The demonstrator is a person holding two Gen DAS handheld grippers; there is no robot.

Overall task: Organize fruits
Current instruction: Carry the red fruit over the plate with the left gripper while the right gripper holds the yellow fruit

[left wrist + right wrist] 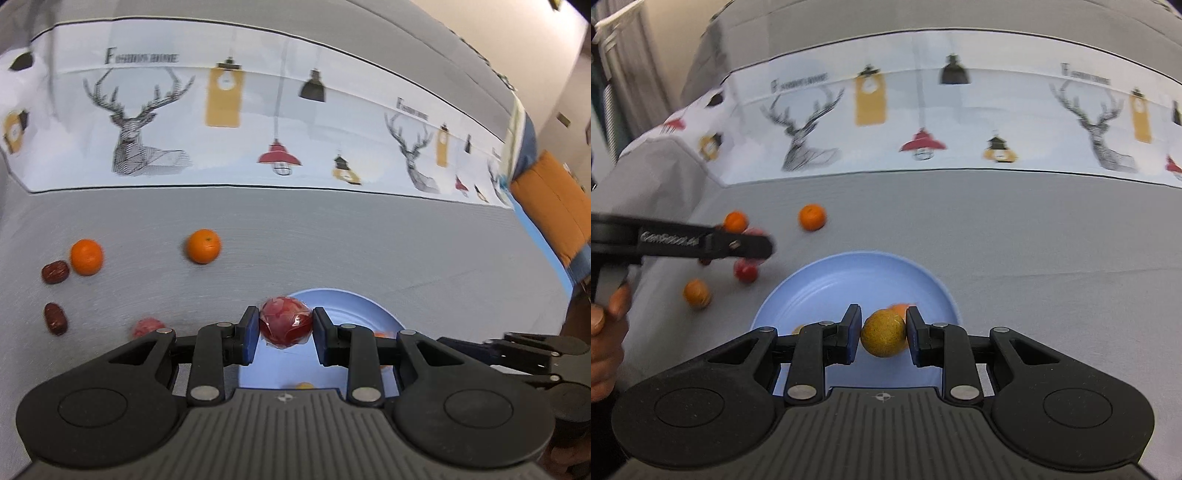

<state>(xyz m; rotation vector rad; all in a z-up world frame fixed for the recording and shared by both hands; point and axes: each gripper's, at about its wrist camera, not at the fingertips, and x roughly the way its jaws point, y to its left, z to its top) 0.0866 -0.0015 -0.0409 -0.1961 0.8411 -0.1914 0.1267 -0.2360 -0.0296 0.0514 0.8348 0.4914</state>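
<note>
My left gripper (285, 328) is shut on a red wrapped fruit (284, 322) and holds it over the left rim of the blue plate (354, 306). My right gripper (882, 334) is shut on a yellow-brown round fruit (883, 333) above the blue plate (820, 288). An orange fruit (900, 308) lies on the plate behind it. On the grey cloth lie two oranges (202, 246) (86, 256), two red dates (55, 272) (55, 318) and another red fruit (147, 327). In the right wrist view the left gripper (753, 248) shows side on at the left.
A white patterned strip with deer and lamps (229, 122) runs across the grey tablecloth behind the fruits. An orange cushion (554, 206) sits past the table's right edge. Another yellow-brown fruit (697, 292) and a red fruit (746, 271) lie left of the plate.
</note>
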